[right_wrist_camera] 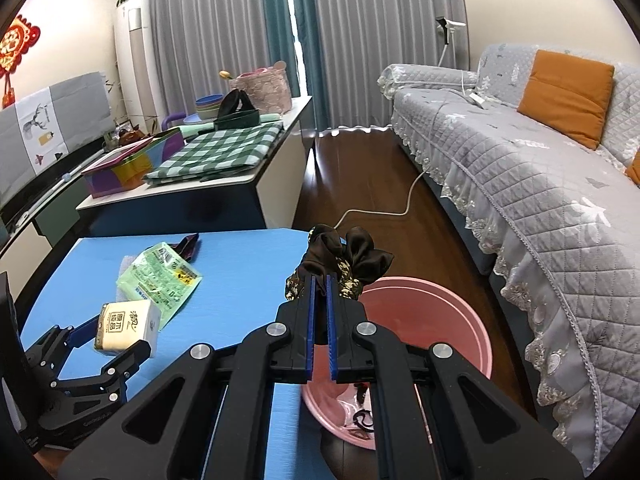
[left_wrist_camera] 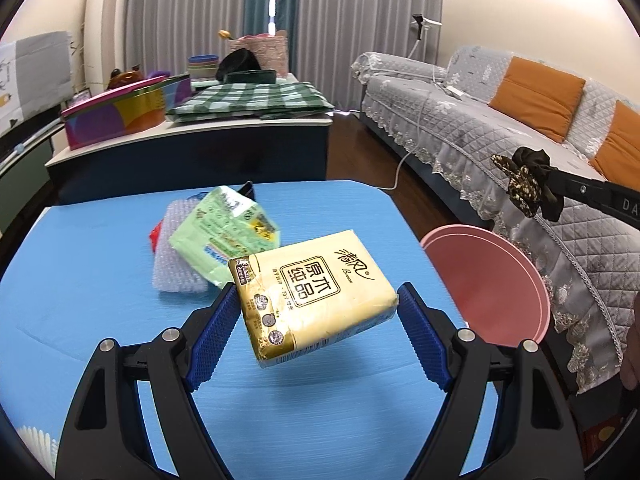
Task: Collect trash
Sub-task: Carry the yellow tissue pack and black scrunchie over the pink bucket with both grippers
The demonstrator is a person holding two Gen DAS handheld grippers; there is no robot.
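My left gripper [left_wrist_camera: 316, 300] is shut on a yellow tissue pack [left_wrist_camera: 310, 292] and holds it tilted above the blue table [left_wrist_camera: 80, 300]; the pack also shows in the right wrist view [right_wrist_camera: 126, 326]. My right gripper [right_wrist_camera: 320, 280] is shut on a dark brown patterned scrunchie [right_wrist_camera: 340, 262] and holds it over the pink bin [right_wrist_camera: 452, 304] beside the table. The scrunchie [left_wrist_camera: 528, 182] and the bin [left_wrist_camera: 492, 280] also show in the left wrist view. A green wrapper [left_wrist_camera: 220, 236], a sheet of bubble wrap [left_wrist_camera: 176, 276] and a red scrap [left_wrist_camera: 156, 236] lie on the table.
A dark purple wrapper [right_wrist_camera: 188, 246] lies at the table's far edge. Some trash [right_wrist_camera: 360, 420] lies in the bin. A grey sofa [right_wrist_camera: 540, 184] stands at the right. A white cable [right_wrist_camera: 380, 212] runs across the wooden floor. A cluttered side table [right_wrist_camera: 224, 152] stands behind.
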